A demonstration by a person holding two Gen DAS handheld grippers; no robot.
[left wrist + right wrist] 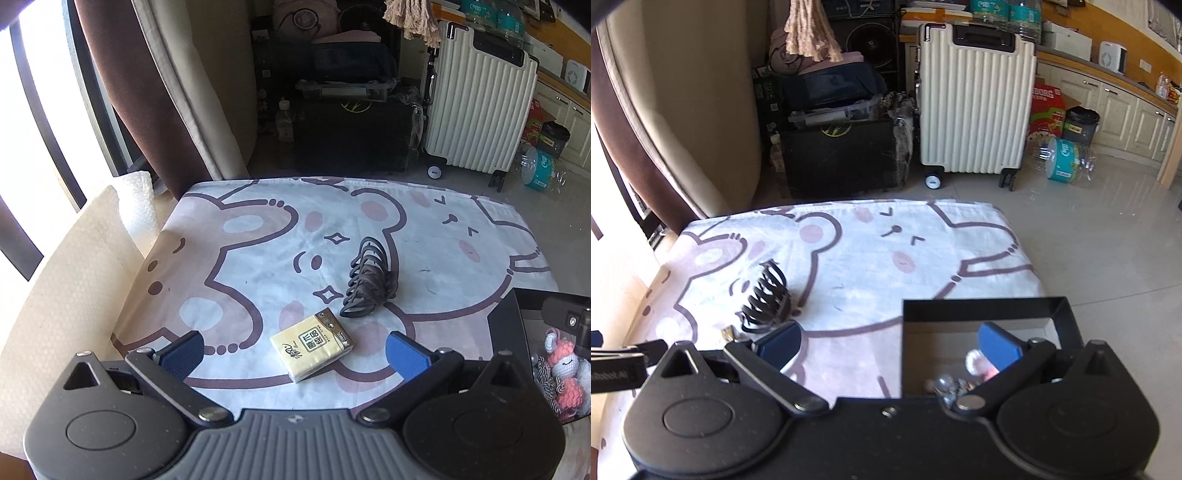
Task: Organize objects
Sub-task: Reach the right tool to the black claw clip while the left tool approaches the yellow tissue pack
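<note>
A yellow tissue pack (311, 344) lies on the cartoon-print cloth (258, 236), just ahead of and between the fingers of my left gripper (295, 354), which is open and holds nothing. Beyond the pack lies a dark claw hair clip (369, 282), also seen in the right wrist view as the hair clip (766, 301). A black box (982, 310) stands at the cloth's near right; a pink knitted toy (563, 363) and small items rest inside. My right gripper (888, 349) is open, its right finger over the box, its left over the cloth.
A white ribbed suitcase (975, 107) and a black case (842, 158) stand on the floor beyond the table. A plastic water bottle pack (1063, 158) lies on the tiles at right. Curtains (122, 92) and bubble wrap (136, 206) are at left.
</note>
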